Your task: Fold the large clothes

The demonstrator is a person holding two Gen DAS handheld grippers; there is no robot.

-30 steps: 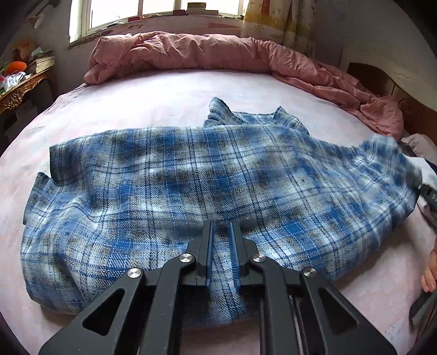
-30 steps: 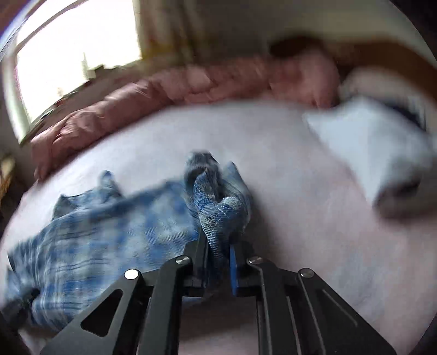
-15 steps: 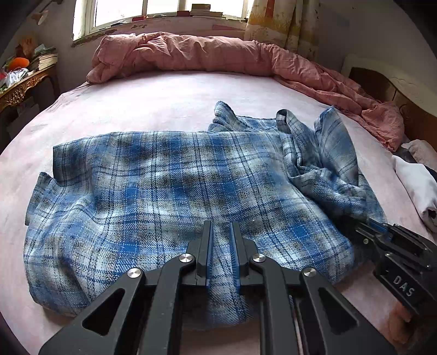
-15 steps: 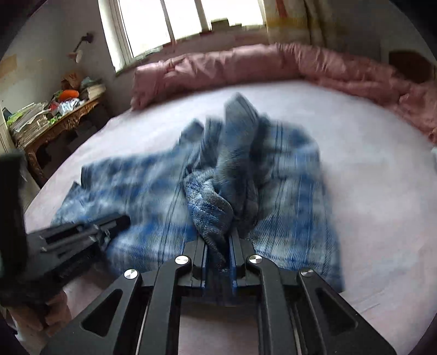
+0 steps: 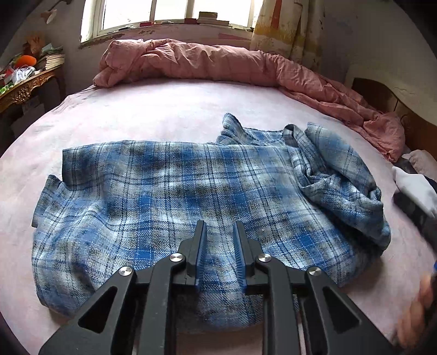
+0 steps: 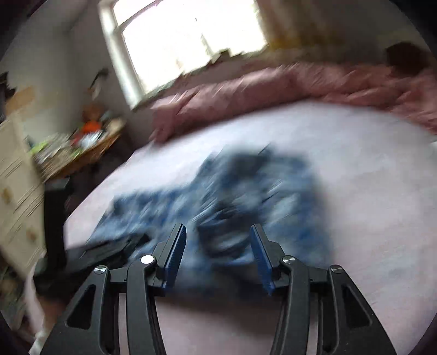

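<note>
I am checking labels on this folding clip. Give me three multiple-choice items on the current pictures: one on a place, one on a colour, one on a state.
1. Where does the bunched sleeve lie?
A. On the plaid shirt's right side in the left wrist view
B. Hanging off the bed
C. On the side table

2. What colour is the rumpled duvet under the window?
A. Green
B. Pink
C. Black

3. How does the right tool stand?
A. Clamped on the sleeve
B. Open, nothing pinched
C. Out of view

Answers:
1. A, the folded-over sleeve is piled on that side.
2. B, it is pink along the bed's far edge.
3. B, its jaws have just been opening and stand apart, with only blurred shirt beyond them.
</note>
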